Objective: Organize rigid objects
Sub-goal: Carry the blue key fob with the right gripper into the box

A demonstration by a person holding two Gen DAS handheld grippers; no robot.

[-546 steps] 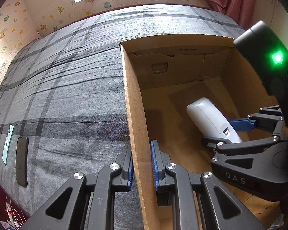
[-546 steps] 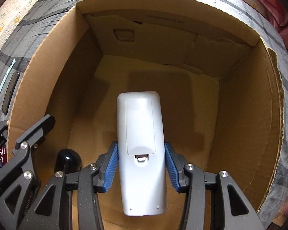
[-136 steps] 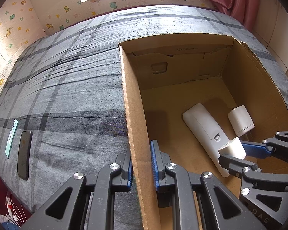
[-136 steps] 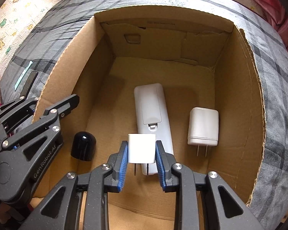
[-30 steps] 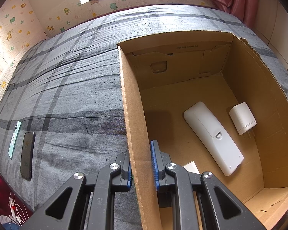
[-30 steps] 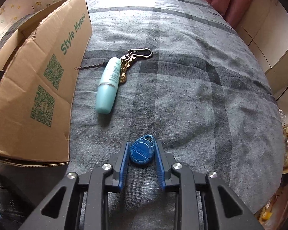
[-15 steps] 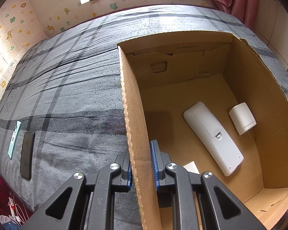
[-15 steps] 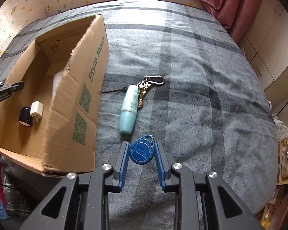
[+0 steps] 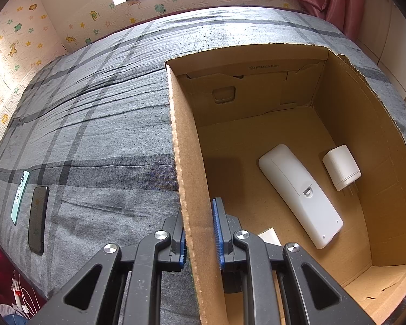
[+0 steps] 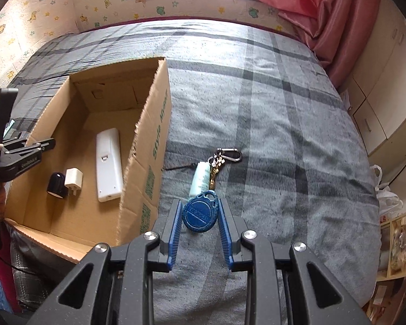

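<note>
Grey plaid bed [image 10: 284,124] carries a cardboard box [image 10: 154,146] at left; right hand-held gripper [image 10: 199,223] clamps a blue key fob [image 10: 200,214] at lower centre, left hand-held gripper [image 9: 200,230] pinches the box wall.

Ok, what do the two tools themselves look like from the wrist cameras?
Both match: the left tool and right tool have black, lightly speckled linkage arms with triangular cutouts, silver round pivot bolts, and ribbed blue pads on the fingers. The right wrist view shows white lettering on the left tool's side.
</note>
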